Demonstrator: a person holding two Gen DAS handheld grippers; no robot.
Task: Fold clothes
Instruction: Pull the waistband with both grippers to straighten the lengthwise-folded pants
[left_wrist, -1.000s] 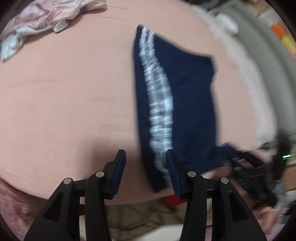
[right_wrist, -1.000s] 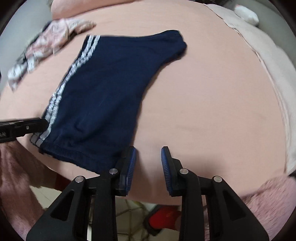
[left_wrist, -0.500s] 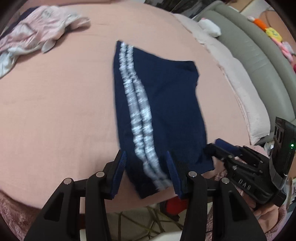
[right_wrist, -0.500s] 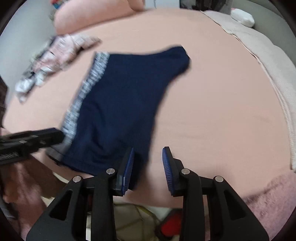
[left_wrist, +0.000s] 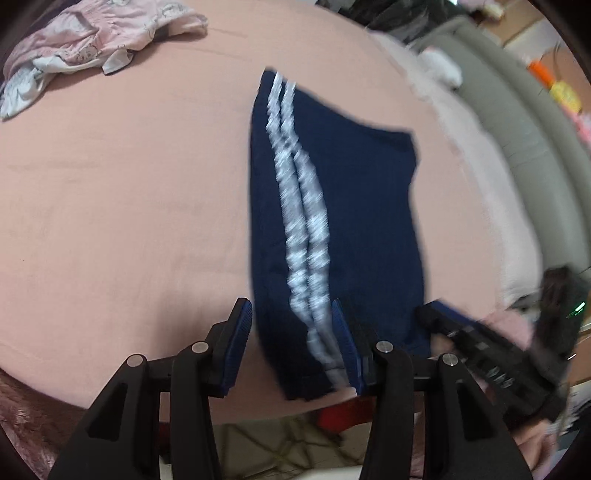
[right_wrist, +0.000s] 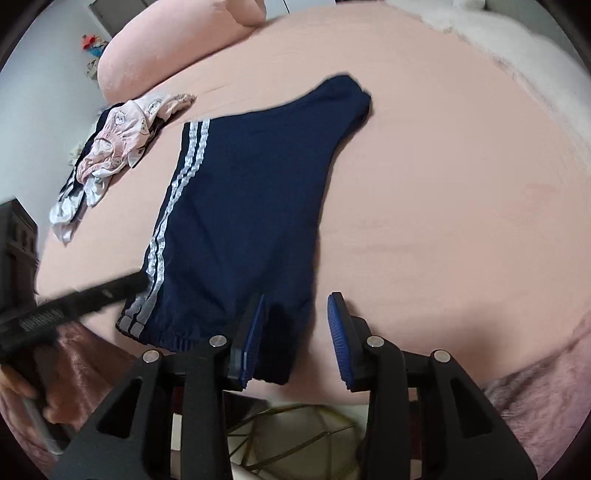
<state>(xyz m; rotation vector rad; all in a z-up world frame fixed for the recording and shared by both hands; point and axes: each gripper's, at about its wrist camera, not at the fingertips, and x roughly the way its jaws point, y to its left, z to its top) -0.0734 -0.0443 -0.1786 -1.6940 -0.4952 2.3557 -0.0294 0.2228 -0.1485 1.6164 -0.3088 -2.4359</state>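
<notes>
Navy shorts (left_wrist: 354, 221) with two white side stripes lie flat on the pink bed, waistband at the near edge; they also show in the right wrist view (right_wrist: 251, 206). My left gripper (left_wrist: 291, 332) is open, its jaws either side of the striped waistband corner. My right gripper (right_wrist: 295, 332) is open, over the other waistband corner, its left finger (right_wrist: 255, 325) above the fabric. The left gripper's finger (right_wrist: 92, 295) reaches the striped corner in the right wrist view. The right gripper (left_wrist: 480, 343) shows at the right in the left wrist view.
A crumpled pink and white garment (left_wrist: 92, 40) lies at the far left of the bed (left_wrist: 110, 184), also in the right wrist view (right_wrist: 118, 140). A pink pillow (right_wrist: 173, 48) lies at the head. A grey sofa (left_wrist: 524, 122) and pale blanket (right_wrist: 535, 74) border the right side.
Both grippers have shifted along the near edge of the bed and now straddle the waistband corners. The shorts stay flat in place. Both grippers stay open.
</notes>
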